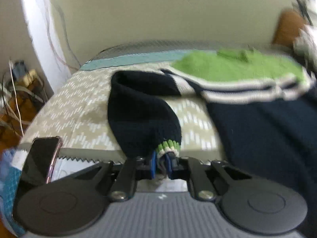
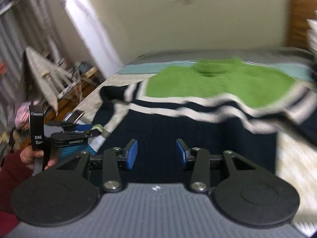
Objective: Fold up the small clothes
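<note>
A small knit sweater, navy with a green top and white stripes, lies on the bed (image 1: 257, 123) (image 2: 198, 130). My left gripper (image 1: 161, 164) is shut on the green-and-white cuff (image 1: 168, 146) of its navy sleeve (image 1: 138, 111) and holds the sleeve lifted off the bed. In the right wrist view the left gripper (image 2: 93, 129) shows at the left with the cuff in it. My right gripper (image 2: 156, 153) is open and empty, just over the navy lower part of the sweater. Both views are blurred.
The bed has a beige patterned cover (image 1: 75, 107) with a teal band at the far end. A phone (image 1: 42, 158) lies at the bed's near left corner. A wall is behind, and cables and clutter (image 1: 17, 87) are on the floor at left.
</note>
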Motion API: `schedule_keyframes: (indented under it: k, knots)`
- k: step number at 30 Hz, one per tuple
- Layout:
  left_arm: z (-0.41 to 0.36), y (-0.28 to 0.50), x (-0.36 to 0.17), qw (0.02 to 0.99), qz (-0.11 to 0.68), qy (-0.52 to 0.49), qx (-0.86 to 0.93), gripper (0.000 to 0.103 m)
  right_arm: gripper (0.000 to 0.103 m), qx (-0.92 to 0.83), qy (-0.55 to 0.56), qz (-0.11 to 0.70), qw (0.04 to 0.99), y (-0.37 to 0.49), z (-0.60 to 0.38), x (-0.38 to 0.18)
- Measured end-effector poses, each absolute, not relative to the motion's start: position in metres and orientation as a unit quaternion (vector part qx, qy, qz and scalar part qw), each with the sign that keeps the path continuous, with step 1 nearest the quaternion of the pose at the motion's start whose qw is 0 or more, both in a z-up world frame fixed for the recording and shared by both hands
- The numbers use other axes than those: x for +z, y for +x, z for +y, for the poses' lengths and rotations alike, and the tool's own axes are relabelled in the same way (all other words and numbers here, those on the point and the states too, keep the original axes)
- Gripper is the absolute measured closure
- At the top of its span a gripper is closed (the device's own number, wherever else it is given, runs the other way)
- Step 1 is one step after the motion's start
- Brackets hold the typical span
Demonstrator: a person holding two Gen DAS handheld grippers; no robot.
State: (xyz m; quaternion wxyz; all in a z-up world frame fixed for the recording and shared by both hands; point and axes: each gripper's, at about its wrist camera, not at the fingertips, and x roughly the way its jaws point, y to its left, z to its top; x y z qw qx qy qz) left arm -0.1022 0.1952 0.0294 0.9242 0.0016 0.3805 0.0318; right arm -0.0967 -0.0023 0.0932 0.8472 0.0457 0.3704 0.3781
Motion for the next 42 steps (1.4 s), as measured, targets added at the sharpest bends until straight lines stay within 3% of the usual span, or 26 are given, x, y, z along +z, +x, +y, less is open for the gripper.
schedule_keyframes:
  k: [7,14,15,17,19,22,24,25,27,30,34,37,38,40,42]
  knots:
    - [0.289,-0.146,0.103,0.950,0.252,-0.181,0.043,0.093,0.057,0.440,-0.063,0.342,0.828,-0.077,0.086,0.100]
    - [0.305,-0.142,0.146,0.954,0.208,-0.216,0.001,0.093,0.056,0.487,-0.120,0.301,0.811,-0.075,0.154,0.103]
    - [0.297,-0.139,0.152,0.956,0.206,-0.208,-0.012,0.093,0.055,0.490,-0.124,0.288,0.814,-0.076,0.161,0.104]
    - [0.279,-0.130,0.162,0.959,0.202,-0.194,-0.040,0.093,0.038,0.490,-0.120,0.259,0.824,-0.076,0.171,0.109]
    - [0.256,-0.121,0.171,0.962,0.199,-0.173,-0.074,0.093,0.028,0.491,-0.114,0.221,0.835,-0.074,0.182,0.113]
    - [0.220,-0.112,0.184,0.969,0.185,-0.117,-0.116,0.093,0.029,0.460,-0.124,0.151,0.866,-0.070,0.191,0.117]
    - [0.203,-0.107,0.193,0.971,0.177,-0.091,-0.133,0.092,0.046,0.443,-0.102,0.158,0.877,-0.054,0.187,0.117]
    - [0.196,-0.103,0.197,0.972,0.174,-0.081,-0.138,0.091,0.089,0.439,-0.086,0.173,0.877,-0.042,0.183,0.118]
    - [0.183,-0.098,0.205,0.975,0.164,-0.063,-0.134,0.086,0.091,0.424,-0.041,0.196,0.884,-0.020,0.166,0.122]
    - [0.173,-0.096,0.211,0.983,0.132,-0.058,-0.114,0.063,0.092,0.380,0.011,0.195,0.904,0.007,0.120,0.134]
    - [0.171,-0.071,0.199,0.983,0.142,-0.070,-0.091,0.058,0.091,0.300,0.062,0.211,0.928,0.041,0.035,0.139]
    - [0.166,-0.030,0.172,0.978,0.185,-0.072,-0.069,0.053,0.082,0.236,0.079,0.253,0.935,0.059,-0.026,0.119]
    - [0.162,-0.014,0.159,0.974,0.205,-0.070,-0.061,0.052,0.059,0.214,0.086,0.280,0.932,0.066,-0.044,0.108]
    - [0.153,0.019,0.131,0.962,0.258,-0.069,-0.051,0.051,0.041,0.147,0.103,0.325,0.928,0.075,-0.085,0.079]
    - [0.143,0.051,0.102,0.945,0.314,-0.075,-0.054,0.051,0.041,0.106,0.111,0.349,0.925,0.077,-0.117,0.058]
